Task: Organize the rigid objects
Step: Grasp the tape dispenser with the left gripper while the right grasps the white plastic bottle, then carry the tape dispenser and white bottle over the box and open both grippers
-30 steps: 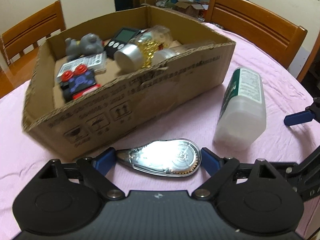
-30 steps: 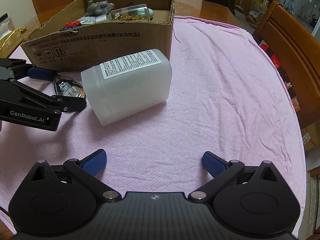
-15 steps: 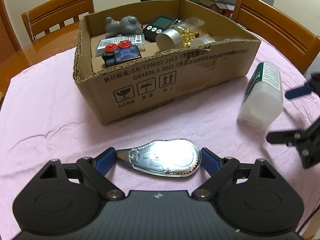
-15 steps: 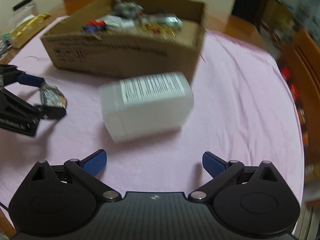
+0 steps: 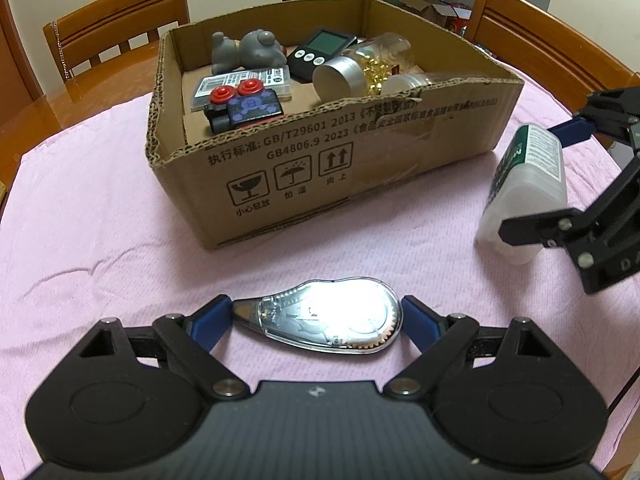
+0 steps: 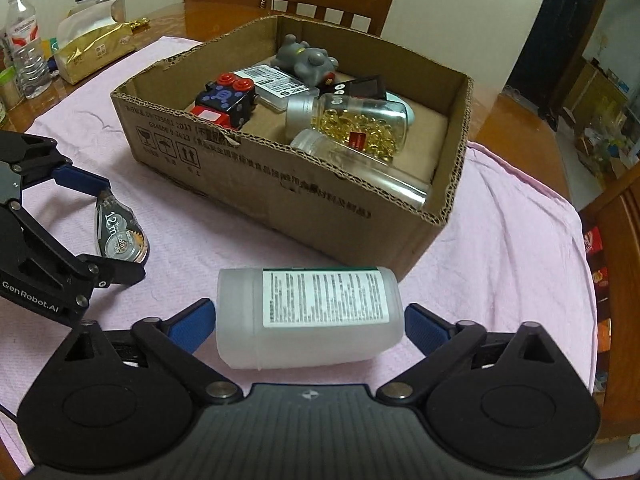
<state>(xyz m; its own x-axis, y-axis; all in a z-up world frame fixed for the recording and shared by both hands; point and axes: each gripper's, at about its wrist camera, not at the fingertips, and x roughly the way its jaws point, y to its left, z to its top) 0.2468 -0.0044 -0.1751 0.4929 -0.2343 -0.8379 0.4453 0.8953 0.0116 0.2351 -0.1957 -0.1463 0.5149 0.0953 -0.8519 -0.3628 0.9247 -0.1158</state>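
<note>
The left gripper (image 5: 316, 318) fills the bottom of its own view, its blue pads clamped on the two ends of a clear correction tape dispenser (image 5: 320, 320) that lies flat on the pink tablecloth (image 5: 100, 220). Glare washes out the dispenser's middle, so its markings cannot be read there; the right wrist view shows it at the left edge (image 6: 120, 232), pinched between the same pads.

The right gripper (image 6: 310, 322) sits at the bottom of its view with a white plastic bottle (image 6: 308, 316) lying on its side between the blue fingers (image 6: 192, 322). The jaws are closing on the bottle; the left pad is at the bottle's base, while the right pad seems just short of the other end, though the curve of the lens makes that hard to judge. The bottle's printed label faces up. In the left wrist view the bottle lies at the right edge (image 5: 524, 196), with the right gripper's black linkage around it.

Just beyond both tools, in the upper middle of each frame, stands an open cardboard box (image 5: 360, 168). Inside it lie a grey toy figure (image 5: 248, 50), a toy block car (image 5: 244, 106) with red studs, a flat labelled pack (image 5: 276, 76), a black digital timer (image 5: 320, 54) and a clear jar of yellow capsules (image 6: 360, 120) on its side.

Wooden chairs (image 5: 120, 28) stand behind the table.
</note>
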